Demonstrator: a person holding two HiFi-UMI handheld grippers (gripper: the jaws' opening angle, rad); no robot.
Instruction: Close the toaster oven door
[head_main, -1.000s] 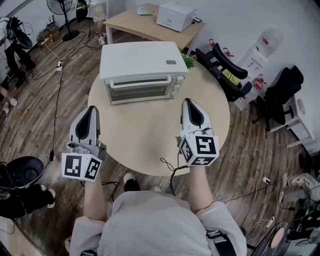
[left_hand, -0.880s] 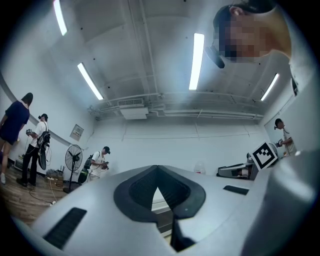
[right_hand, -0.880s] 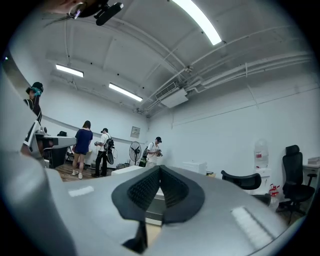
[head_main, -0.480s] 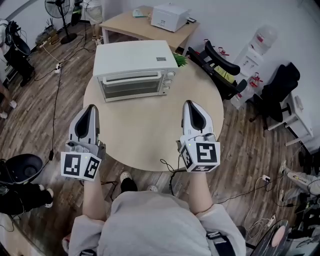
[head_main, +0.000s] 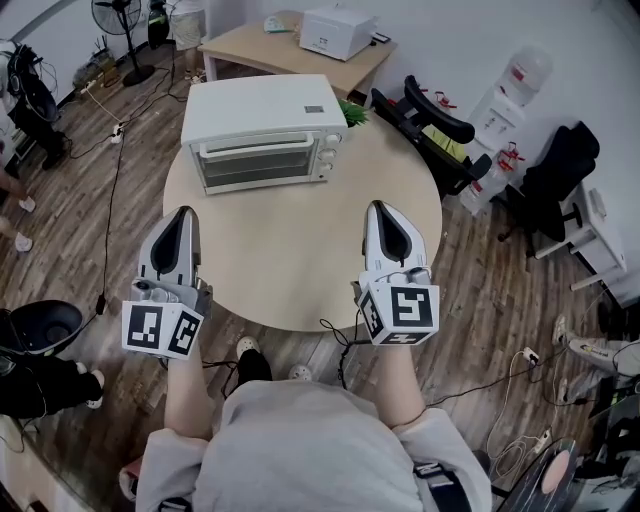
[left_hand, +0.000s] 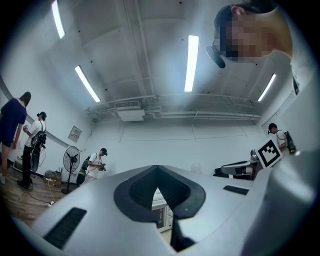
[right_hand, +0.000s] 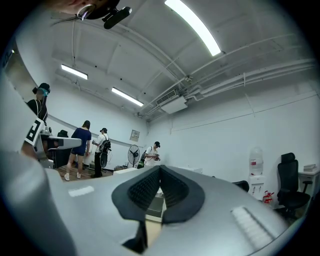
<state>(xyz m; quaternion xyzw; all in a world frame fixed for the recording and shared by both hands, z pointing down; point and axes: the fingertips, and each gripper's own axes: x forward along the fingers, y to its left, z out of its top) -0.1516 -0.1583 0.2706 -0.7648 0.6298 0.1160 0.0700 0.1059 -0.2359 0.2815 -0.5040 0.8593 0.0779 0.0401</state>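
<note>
Toaster oven now further up-left in head view vs before, door shut. Left gripper & right gripper both closed, empty, at near edge of table; bare top ahead.

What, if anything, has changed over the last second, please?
The toaster oven and table have slid up and left in the head view, away from the left gripper and right gripper, as if the person drew back. Nothing was gripped or released. Both grippers stay shut and empty; the oven door stays closed.
</note>
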